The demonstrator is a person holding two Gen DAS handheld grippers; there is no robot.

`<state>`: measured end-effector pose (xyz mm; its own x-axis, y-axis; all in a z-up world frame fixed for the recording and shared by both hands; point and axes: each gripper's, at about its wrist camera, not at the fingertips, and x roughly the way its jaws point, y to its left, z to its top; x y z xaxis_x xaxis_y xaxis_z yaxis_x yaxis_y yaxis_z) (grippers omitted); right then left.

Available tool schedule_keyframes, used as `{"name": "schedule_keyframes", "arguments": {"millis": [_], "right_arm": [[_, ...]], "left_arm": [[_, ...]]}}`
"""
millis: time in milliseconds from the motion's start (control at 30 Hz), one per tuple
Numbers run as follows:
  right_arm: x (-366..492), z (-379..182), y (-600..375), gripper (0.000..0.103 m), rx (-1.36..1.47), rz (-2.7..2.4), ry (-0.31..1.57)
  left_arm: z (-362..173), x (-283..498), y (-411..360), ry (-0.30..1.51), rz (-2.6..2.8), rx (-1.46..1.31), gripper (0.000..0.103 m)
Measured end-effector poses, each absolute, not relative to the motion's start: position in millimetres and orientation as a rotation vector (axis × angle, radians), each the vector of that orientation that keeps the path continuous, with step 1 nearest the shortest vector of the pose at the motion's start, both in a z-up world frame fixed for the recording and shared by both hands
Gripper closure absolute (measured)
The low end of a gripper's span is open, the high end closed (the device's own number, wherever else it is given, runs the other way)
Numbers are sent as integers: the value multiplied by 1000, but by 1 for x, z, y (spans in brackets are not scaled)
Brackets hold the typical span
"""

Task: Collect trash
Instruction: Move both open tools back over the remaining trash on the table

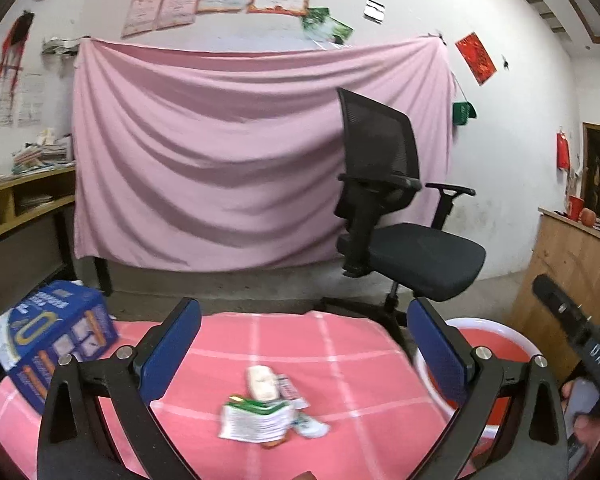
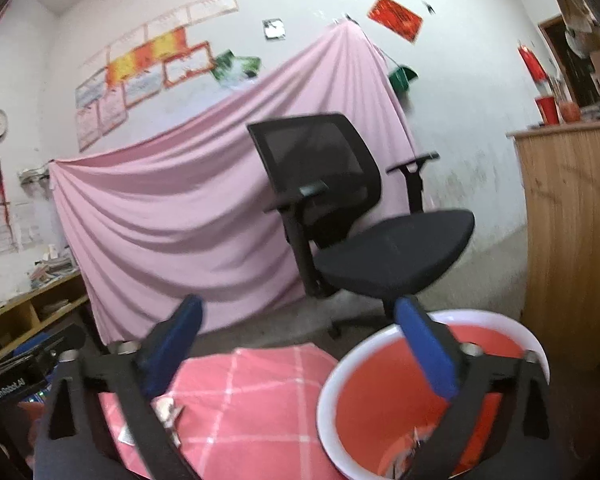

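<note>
Both grippers, left [image 1: 304,350] and right [image 2: 300,354], gape empty. Crumpled wrappers [image 2: 404,456] lie in the round red bucket [image 2: 380,400] under the right fingers; paper scraps [image 1: 268,408] sit between the left fingers.

the pink checked cloth [image 1: 352,364] lies bare around the paper scraps [image 1: 268,404]; blue cardboard box [image 1: 52,336] blocks ten o'clock, red plastic bin [image 1: 496,344] three o'clock.

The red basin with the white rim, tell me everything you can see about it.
The red basin is round, looks like plastic, with a red inside and a white rim. It stands upright at the right edge of the pink checked tablecloth. At least one crumpled scrap lies at its bottom. The right claw, open, hangs above it, one blue finger over the bowl. Its base is hidden.
</note>
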<state>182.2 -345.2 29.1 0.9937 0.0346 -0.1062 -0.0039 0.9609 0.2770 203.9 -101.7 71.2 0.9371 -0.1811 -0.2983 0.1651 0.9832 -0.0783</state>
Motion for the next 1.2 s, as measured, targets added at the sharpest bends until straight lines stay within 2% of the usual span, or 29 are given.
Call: {"name": "schedule_keyframes", "arguments": {"millis": [267, 533, 733, 1033, 1133, 1200], "right_arm": [[171, 34, -311, 0, 194, 95, 8], [172, 31, -275, 0, 115, 172, -4], [181, 23, -248, 0, 18, 209, 56], [211, 0, -228, 0, -50, 227, 277], [222, -10, -226, 8, -48, 245, 363], [230, -17, -225, 20, -47, 259, 431]], "left_arm": [[65, 182, -57, 260, -69, -55, 2], [53, 163, -17, 230, 24, -89, 2], [35, 160, -1, 266, 32, -75, 2], [13, 180, 7, 424, 16, -102, 2], [7, 192, 3, 487, 0, -89, 2], [1, 199, 1, 533, -19, -92, 3]]}}
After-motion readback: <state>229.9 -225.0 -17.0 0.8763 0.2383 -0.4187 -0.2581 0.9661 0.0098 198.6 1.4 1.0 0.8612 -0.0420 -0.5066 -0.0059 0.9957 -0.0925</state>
